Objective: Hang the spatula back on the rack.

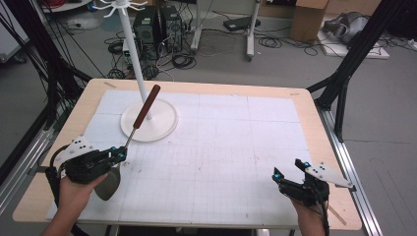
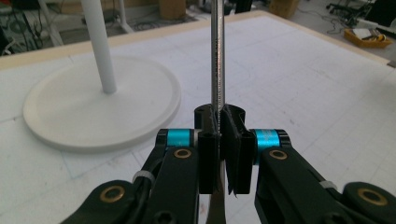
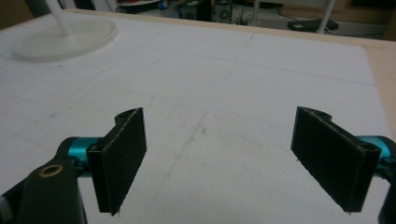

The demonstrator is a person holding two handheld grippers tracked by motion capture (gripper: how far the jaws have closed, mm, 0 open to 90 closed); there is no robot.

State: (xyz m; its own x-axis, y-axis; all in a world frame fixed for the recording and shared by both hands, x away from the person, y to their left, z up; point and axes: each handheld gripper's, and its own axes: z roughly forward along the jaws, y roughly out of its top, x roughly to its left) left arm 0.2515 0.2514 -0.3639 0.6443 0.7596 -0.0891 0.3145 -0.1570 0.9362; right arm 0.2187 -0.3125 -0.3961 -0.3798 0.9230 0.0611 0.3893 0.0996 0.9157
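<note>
A metal spatula with a brown wooden handle (image 1: 147, 105) is held up off the table at the front left. My left gripper (image 1: 119, 154) is shut on its thin steel shaft (image 2: 217, 70), which rises straight up between the jaws in the left gripper view. The grey blade (image 1: 110, 183) hangs below the hand. The handle leans toward a white stand with a round base (image 1: 162, 129) and a tall pole (image 1: 134, 49); that base (image 2: 70, 116) lies just beyond the jaws. My right gripper (image 1: 287, 168) rests at the front right, open, its pads (image 3: 122, 149) wide apart over bare mat.
A white gridded mat (image 1: 221, 142) covers most of the wooden table (image 1: 324, 147). Black frame legs stand at both sides. Computers, cables and boxes lie on the floor behind the table.
</note>
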